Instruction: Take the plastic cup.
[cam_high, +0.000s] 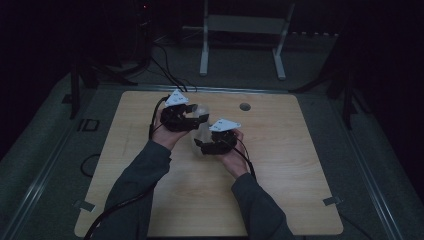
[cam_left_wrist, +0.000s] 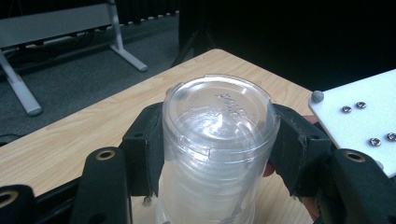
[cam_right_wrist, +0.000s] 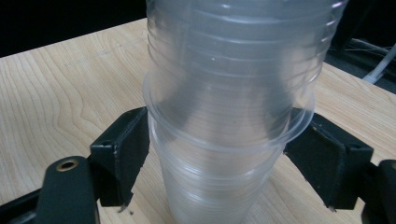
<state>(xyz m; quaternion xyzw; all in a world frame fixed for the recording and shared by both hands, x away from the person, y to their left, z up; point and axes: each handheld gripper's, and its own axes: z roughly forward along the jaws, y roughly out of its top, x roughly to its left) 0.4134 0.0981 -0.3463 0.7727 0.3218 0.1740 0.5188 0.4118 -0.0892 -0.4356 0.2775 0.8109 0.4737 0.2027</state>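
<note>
I'm looking at a dim room, walls lost in black; a light wooden table (cam_high: 280, 165) sits on grey carpet (cam_high: 45, 145), with a white metal frame (cam_high: 242, 30) standing behind it, and black cables (cam_high: 165, 67) trailing across the floor

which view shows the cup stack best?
Right gripper view: the cup stack shows its nested rims, close and bright. The left gripper view gives the closed end of the stack between that gripper's jaws. In the high view it is a dim, small glint between both grippers.

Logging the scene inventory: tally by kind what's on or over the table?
Stack of clear plastic cups: 1, cup count unreadable
Black two-jaw grippers: 2, left gripper and right gripper
Light wooden table: 1
Total: 4
</note>
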